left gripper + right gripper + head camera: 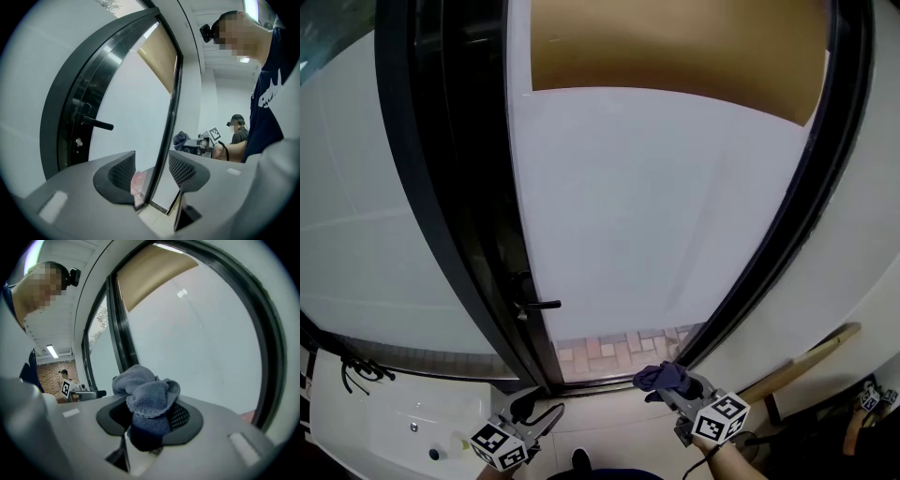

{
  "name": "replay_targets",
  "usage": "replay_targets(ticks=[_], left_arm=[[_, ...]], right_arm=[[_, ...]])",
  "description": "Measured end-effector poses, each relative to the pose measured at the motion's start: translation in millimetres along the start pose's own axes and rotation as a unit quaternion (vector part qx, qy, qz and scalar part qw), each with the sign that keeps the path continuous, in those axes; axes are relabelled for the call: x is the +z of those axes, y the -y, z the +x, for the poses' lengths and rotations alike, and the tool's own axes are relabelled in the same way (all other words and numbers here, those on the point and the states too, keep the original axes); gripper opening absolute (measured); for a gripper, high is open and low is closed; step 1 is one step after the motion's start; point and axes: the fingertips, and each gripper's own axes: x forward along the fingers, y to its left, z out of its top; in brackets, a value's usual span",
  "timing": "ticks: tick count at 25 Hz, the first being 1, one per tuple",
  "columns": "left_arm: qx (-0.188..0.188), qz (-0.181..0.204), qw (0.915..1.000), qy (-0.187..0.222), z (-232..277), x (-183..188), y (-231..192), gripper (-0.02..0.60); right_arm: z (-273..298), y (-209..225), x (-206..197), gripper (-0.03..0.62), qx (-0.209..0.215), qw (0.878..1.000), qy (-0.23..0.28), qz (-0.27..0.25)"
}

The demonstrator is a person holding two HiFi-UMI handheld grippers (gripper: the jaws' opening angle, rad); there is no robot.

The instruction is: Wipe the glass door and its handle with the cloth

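Stock: bunched blue-grey terry cloth [148, 398] pinched in R gripper [151, 417] jaws, low, short of frosted black-framed glass door [656, 206] w/ black lever handle [540, 304]; L gripper [152, 171] jaws apart, empty; risk: loose wad prob. slips when pressed on pane.

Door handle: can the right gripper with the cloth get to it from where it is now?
Probably yes. The right gripper, shut on the cloth, hangs low before the glass door; nothing shows between it and the handle up to its left.
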Motion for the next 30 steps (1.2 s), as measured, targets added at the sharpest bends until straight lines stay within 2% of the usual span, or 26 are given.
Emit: replay_targets(ticks=[5,9,15,22,30], left_arm=[[-0.004,-0.012,0.9999,0.002,11.0,-15.6,59.3,0.221],[0.007,-0.013,0.9998,-0.012,11.7,-31.9,104.1,0.221],[0.020,-0.010,0.9996,-0.015,4.0,-36.3,160.4,0.221],[0.032,0.004,0.9994,-0.009,-14.3,-31.6,178.0,0.221],[0.011,0.022,0.9997,0.006,-30.2,-12.0,185.9,0.221]], right_arm=[[-73.0,5.7,-0.8,0.160,-0.014,0.999,0.009,-0.043],[-117.9,7.0,-11.6,0.160,-0.014,0.998,0.013,-0.065],[-159.4,2.3,-26.7,0.160,0.005,0.999,0.015,-0.051],[-168.4,-25.2,-30.4,0.160,0.031,0.998,0.019,-0.049],[-171.0,-56.7,-32.2,0.160,0.036,0.998,0.012,-0.040]])
